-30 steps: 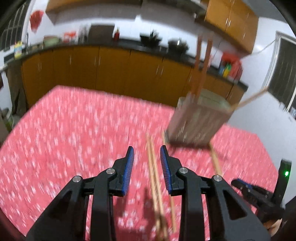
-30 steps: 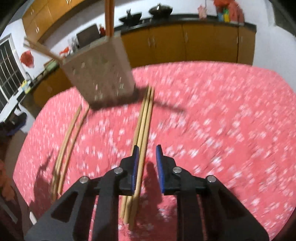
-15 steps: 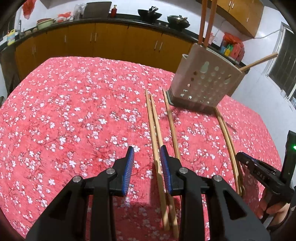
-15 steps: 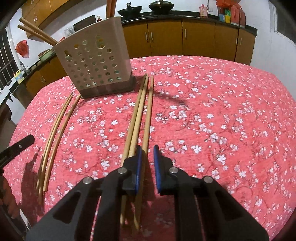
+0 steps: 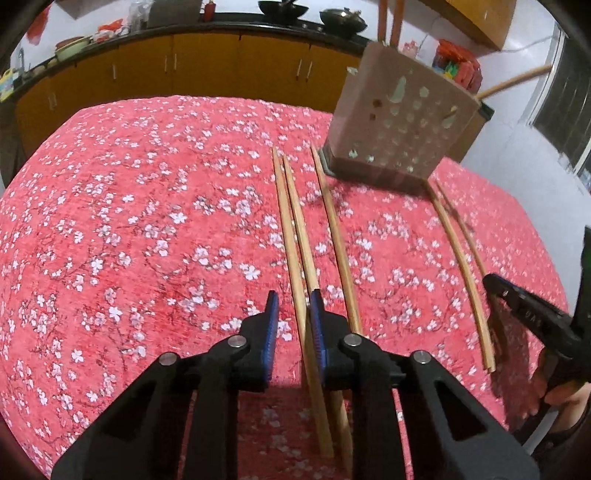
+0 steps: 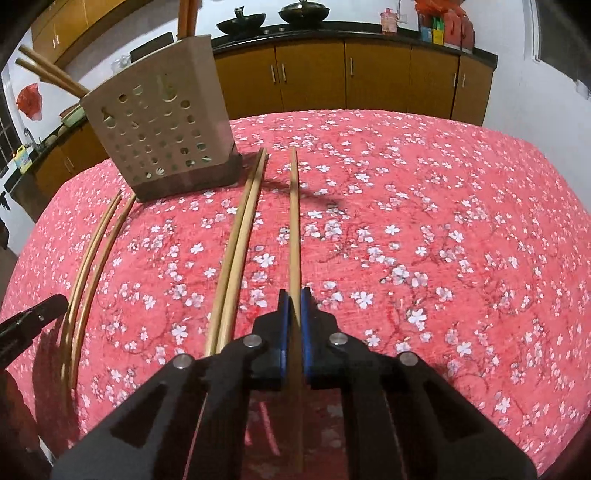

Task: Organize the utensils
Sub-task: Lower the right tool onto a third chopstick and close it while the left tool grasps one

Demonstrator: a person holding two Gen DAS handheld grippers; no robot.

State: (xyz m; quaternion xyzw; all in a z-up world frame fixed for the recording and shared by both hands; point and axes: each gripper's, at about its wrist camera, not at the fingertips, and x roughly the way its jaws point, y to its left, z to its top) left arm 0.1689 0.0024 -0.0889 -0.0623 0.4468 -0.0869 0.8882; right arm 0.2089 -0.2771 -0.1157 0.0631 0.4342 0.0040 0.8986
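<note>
**Utensil check: five chopsticks loose on the cloth, four in the holder**

In the right wrist view, the right gripper (image 6: 294, 306) is pinching a single chopstick (image 6: 293, 221). Its blue pads are pressing against both sides of the stick at lower centre. The stick is pointing straight up the frame, and I cannot tell whether its far tip is touching the cloth.

In the left wrist view, the left gripper (image 5: 291, 314) is sitting at lower centre with its jaws spread wider than the stick between them. One stick of a close pair (image 5: 291, 229) is running through the gap, lying close to the right pad and apart from the left one.

Count on the red floral tablecloth (image 5: 129, 221): five chopsticks are lying loose in each view.
- Two are lying side by side.
- One is lying alone, just beside that pair.
- Two curved ones (image 6: 92, 251) are lying near the cloth's edge, well apart from the rest.

The perforated beige holder (image 6: 159, 125) is standing upright at upper left in the right view. It is carrying two upright sticks (image 6: 184, 18) and two leaning sticks (image 6: 48, 70).

Open cloth is filling the right half of the right view and the left half of the left view. The far table edge is facing brown cabinets (image 6: 369, 81), with two woks (image 6: 299, 13) on the counter above.
</note>
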